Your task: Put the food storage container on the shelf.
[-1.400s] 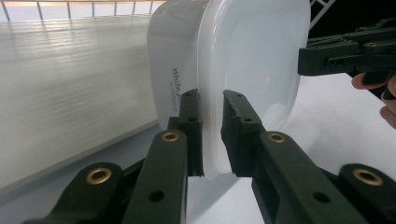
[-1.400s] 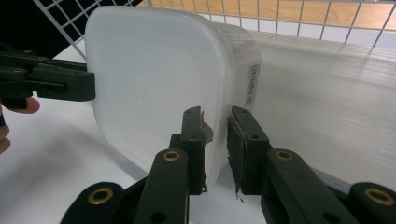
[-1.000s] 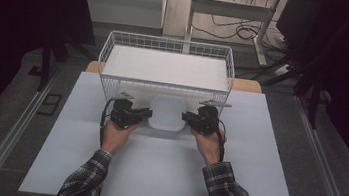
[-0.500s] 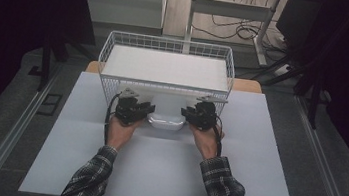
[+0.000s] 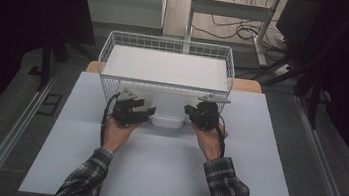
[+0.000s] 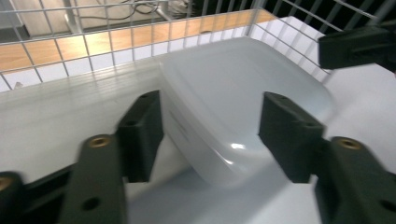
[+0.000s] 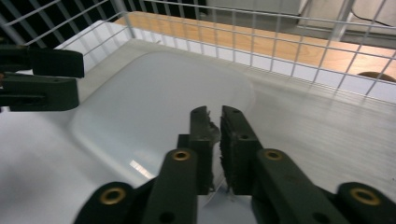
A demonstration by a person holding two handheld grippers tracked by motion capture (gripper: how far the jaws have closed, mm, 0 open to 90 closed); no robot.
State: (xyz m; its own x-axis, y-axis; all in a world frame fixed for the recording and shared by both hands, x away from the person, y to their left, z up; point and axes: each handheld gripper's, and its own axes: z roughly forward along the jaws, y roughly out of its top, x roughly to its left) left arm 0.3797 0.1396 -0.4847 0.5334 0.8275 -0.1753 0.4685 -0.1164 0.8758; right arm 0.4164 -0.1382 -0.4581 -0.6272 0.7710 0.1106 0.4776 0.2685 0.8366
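Between the open jaws sits a smooth, shiny, milky plastic lid (image 6: 243, 112). Behind it is a white wire basket (image 5: 168, 47) of thin metal. The jaws look like dull black plastic.

A translucent white plastic lid (image 5: 167, 113), rounded-cornered, lies flat against the wire basket's (image 5: 168, 47) near wall, apparently touching.
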